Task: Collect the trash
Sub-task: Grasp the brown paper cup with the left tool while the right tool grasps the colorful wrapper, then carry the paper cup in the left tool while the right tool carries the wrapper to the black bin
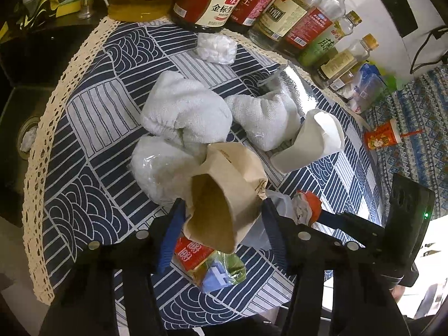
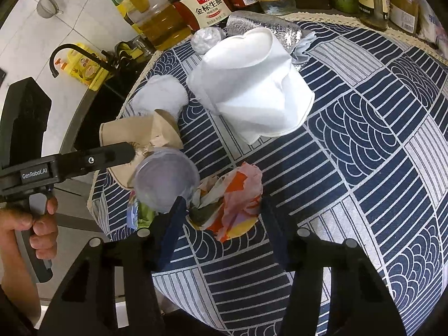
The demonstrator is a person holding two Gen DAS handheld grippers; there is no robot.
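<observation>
Left wrist view: the left tongs (image 1: 224,212) point steeply down at the worktop (image 1: 92,117), which carries a navy-and-white patterned cloth edged with cream lace. Both pads press the flanks of a crushed brown paper cup (image 1: 221,196), gripping it; its open mouth faces the camera. Beneath it lies a red-and-green snack wrapper (image 1: 207,263). Behind it sit soft white towel bundles (image 1: 184,109), a flattened white paper cup (image 1: 310,137) and a small crumpled clear bag (image 1: 215,47). Glass sauce bottles (image 1: 212,0) line the far edge. A dark sink (image 1: 25,128) lies at the left, visible only here.

Right wrist view: the right tongs (image 2: 221,210) also tilt steeply down. Their pads bracket a crumpled orange-and-white wrapper (image 2: 235,198) and appear to grip it. Just to its left stands a translucent plastic lid (image 2: 165,179). This view alone shows a hand (image 2: 36,224) clenched round the left tool's handle, and a black curved tap (image 2: 70,56).
</observation>
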